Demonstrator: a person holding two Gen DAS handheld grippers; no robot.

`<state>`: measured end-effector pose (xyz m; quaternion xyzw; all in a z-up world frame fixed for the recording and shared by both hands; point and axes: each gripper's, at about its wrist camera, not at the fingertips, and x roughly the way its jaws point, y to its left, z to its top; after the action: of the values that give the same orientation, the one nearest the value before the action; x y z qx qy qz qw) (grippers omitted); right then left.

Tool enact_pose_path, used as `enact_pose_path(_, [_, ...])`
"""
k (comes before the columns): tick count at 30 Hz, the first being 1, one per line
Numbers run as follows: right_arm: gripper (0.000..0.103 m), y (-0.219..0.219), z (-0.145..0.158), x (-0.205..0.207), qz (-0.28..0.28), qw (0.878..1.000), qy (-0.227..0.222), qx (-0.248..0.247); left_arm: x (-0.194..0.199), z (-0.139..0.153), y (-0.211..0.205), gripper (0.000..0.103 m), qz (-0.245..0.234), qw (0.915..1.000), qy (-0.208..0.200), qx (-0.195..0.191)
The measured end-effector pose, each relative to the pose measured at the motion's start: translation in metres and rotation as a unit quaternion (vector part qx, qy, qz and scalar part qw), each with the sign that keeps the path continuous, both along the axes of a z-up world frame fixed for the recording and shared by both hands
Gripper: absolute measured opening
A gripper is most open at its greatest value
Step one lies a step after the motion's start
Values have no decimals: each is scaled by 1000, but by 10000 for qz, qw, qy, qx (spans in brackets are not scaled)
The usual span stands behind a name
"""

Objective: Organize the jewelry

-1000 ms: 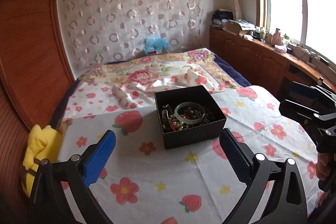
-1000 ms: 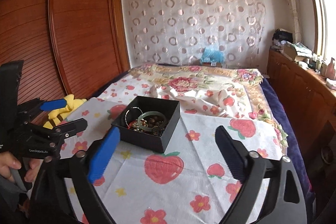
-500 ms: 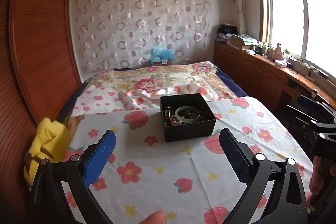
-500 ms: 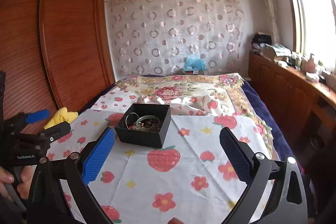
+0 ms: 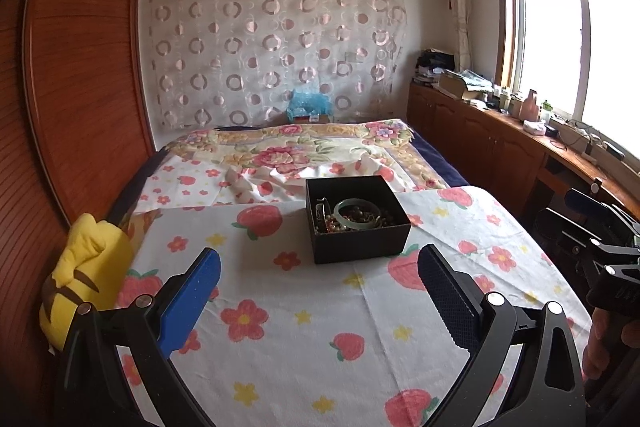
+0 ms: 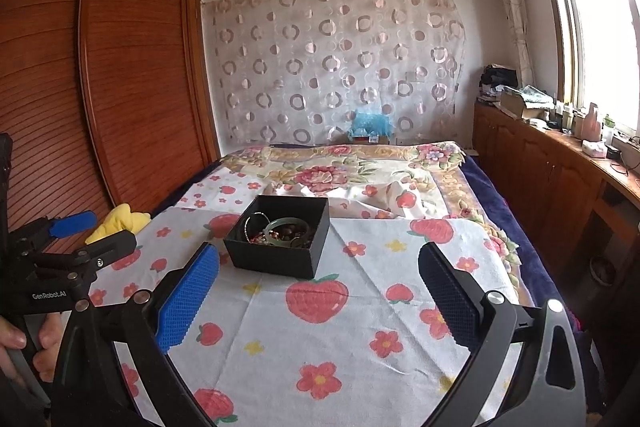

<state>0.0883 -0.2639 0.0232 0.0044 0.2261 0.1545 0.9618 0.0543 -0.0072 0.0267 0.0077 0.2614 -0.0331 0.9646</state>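
Jewelry box (image 5: 357, 219), black, lidless, on bed (image 5: 280, 327) at 12 o'clock; left claw (image 5: 318, 287) and right claw (image 6: 318, 285) wide, empty.

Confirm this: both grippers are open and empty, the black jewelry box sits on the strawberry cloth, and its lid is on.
Not quite: the black jewelry box has no lid on. It stands open, and the left wrist view shows a green bangle and beads inside. The rest holds: left gripper and right gripper are open and empty, and the box sits on the strawberry cloth.

We see bare sheet (image 5: 304, 327) between us and the black box (image 5: 360, 247); a yellow plush (image 5: 86, 267) crowds the bed's left edge.
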Motion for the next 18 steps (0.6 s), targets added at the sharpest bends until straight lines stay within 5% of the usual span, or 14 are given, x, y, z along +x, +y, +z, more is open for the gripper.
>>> enact_pose_path(18, [100,1,-3,0,26,10000,21,17,-3,2,1,95,26,10000,-72,12])
